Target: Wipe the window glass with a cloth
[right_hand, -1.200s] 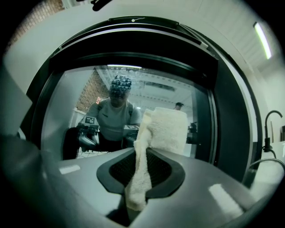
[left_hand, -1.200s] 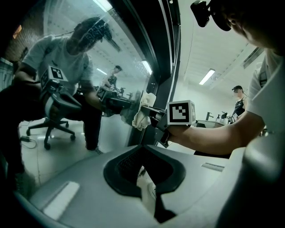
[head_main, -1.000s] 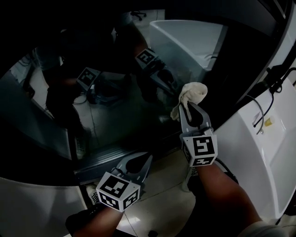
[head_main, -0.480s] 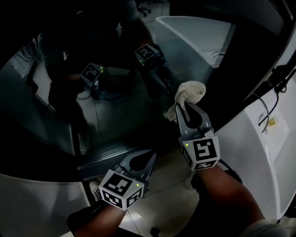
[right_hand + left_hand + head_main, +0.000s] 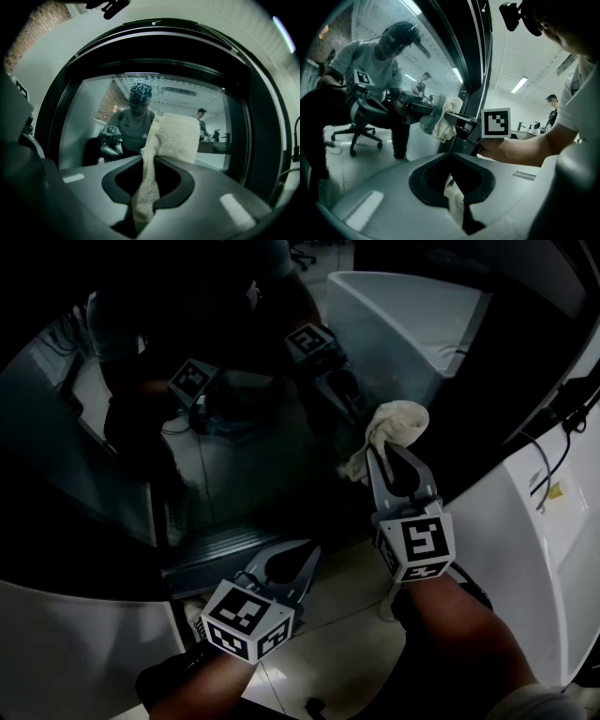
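The window glass (image 5: 244, 456) is dark and round, and it mirrors the person and both grippers. My right gripper (image 5: 389, 454) is shut on a cream cloth (image 5: 396, 424) and holds its bunched end against the right part of the glass. In the right gripper view the cloth (image 5: 176, 136) runs up out of the right gripper (image 5: 154, 158) in front of the glass (image 5: 98, 117). My left gripper (image 5: 309, 551) hangs lower, near the window's bottom frame, shut and holding nothing. The left gripper view shows the left gripper (image 5: 452, 153) below the cloth (image 5: 443, 124) and the glass (image 5: 393, 56).
A black frame (image 5: 487, 409) rings the glass, set in a white curved housing (image 5: 525, 559). A thin cable (image 5: 546, 465) hangs over the housing at the right. Pale floor tiles (image 5: 347, 634) lie below. A person (image 5: 552, 105) stands far off in the room.
The right gripper and the cloth have slid a little to the right along the glass. The left gripper has stayed almost where it was.
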The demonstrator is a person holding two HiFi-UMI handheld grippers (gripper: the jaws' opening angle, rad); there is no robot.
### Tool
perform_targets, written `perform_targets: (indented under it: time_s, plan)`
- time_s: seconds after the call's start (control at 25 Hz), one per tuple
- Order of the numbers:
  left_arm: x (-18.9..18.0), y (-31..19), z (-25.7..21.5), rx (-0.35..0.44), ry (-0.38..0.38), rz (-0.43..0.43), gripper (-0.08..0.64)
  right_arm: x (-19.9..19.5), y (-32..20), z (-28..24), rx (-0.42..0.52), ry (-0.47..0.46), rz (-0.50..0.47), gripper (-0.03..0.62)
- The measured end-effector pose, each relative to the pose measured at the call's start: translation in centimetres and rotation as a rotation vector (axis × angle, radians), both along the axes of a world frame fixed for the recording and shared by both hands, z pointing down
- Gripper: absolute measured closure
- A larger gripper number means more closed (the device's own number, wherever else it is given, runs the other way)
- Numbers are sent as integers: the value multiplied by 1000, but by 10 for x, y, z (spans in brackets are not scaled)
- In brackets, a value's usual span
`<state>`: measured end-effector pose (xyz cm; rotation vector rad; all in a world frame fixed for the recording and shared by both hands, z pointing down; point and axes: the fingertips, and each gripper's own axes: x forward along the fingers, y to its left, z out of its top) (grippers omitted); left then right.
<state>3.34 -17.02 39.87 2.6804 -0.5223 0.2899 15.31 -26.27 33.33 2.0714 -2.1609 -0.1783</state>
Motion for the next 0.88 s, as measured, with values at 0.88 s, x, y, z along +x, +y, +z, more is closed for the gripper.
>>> perform_targets:
  time_s: [0.88]
  plan:
    - [3, 3, -7, -8, 17, -38, 543, -25, 5, -11, 55, 62, -64, 537]
